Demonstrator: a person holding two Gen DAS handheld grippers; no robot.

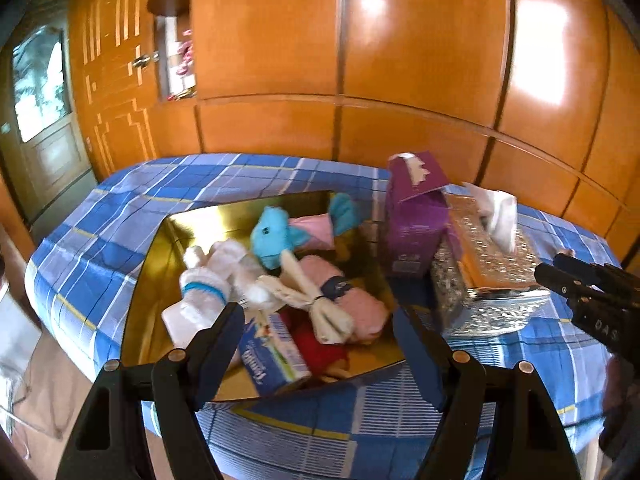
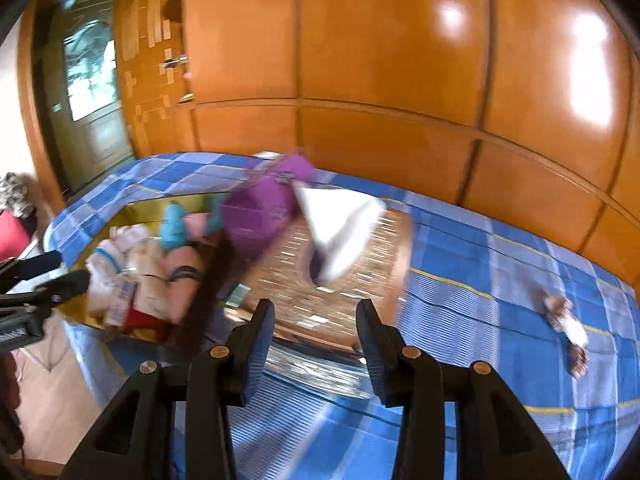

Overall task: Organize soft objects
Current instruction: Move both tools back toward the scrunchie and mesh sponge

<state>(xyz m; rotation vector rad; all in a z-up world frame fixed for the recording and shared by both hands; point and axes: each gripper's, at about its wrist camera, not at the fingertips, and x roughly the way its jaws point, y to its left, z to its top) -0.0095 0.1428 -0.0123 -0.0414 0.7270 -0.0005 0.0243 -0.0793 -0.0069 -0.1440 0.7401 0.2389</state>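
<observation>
Soft toys and rolled cloths (image 1: pixel 304 280) already fill the gold tray (image 1: pixel 192 224) ahead of the released left hand-held gripper (image 1: pixel 320 344); the right hand-held gripper (image 2: pixel 316 340), also empty, hovers over the tissue box (image 2: pixel 352 280), with one small item (image 2: pixel 568 328) lying loose to its right.

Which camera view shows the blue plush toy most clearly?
The left wrist view: the blue plush toy lies sharp and almost whole in the gold box. In the right wrist view it is small, motion-blurred and partly hidden by the purple tissue box.
</observation>
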